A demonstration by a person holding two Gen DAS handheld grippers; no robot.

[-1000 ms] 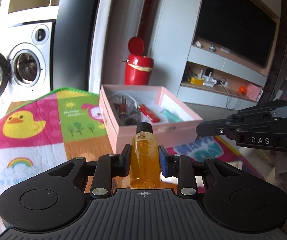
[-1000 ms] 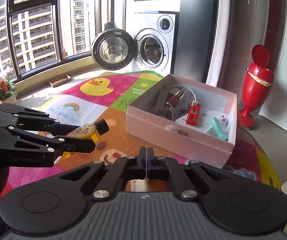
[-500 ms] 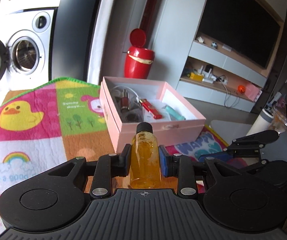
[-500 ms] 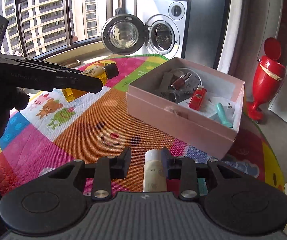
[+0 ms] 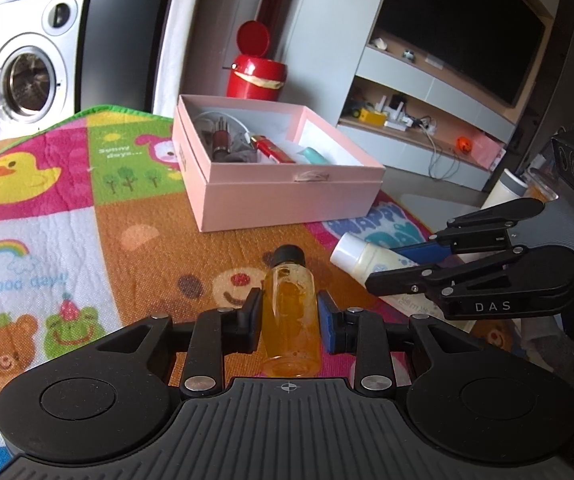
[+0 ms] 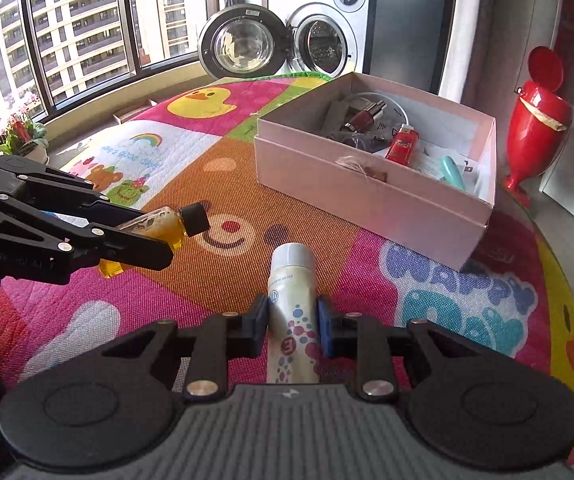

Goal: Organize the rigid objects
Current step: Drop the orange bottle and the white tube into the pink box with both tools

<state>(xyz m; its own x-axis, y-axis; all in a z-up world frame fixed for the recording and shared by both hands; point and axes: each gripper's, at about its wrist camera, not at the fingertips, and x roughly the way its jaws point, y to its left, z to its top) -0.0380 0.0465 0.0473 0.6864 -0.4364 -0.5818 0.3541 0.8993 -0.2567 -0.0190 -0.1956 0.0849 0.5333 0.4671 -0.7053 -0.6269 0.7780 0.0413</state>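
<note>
Your left gripper [image 5: 290, 322] is clamped on the vial [image 5: 291, 320]: pads press its glass sides, amber liquid inside. It sits dead centre between the jaws, long axis running straight out along the fingers, black cap forward past the tips and toward the box [image 5: 287, 196]. The side view from your right wrist shows the vial [image 6: 159, 226] tilted, cap end slightly higher than the base, off the mat [image 6: 215, 280].

Your right gripper [image 6: 291, 326] has the tube [image 6: 293, 320] between its jaws; they're closing, and the pads look to be on its sides. The tube's axis also runs out along the fingers, white cap forward, leaning slightly left of centre. The base end is hidden under the gripper body. From your left wrist, the tube [image 5: 371, 258] sticks out beyond the right gripper's tips, cap pointing left toward the vial, just above the mat.

Step, as I judge it: both items gripped low over the mat, transport to the box not yet started. The box sits ahead of both jaws, well apart, open-topped, already holding a lighter [image 6: 403, 146] and other small bits.

Next move calls for a firm right grip first, then lifting above the box wall, carrying forward, and tipping cap-down over a free patch. Go one hand at a time; the grippers are close together.
</note>
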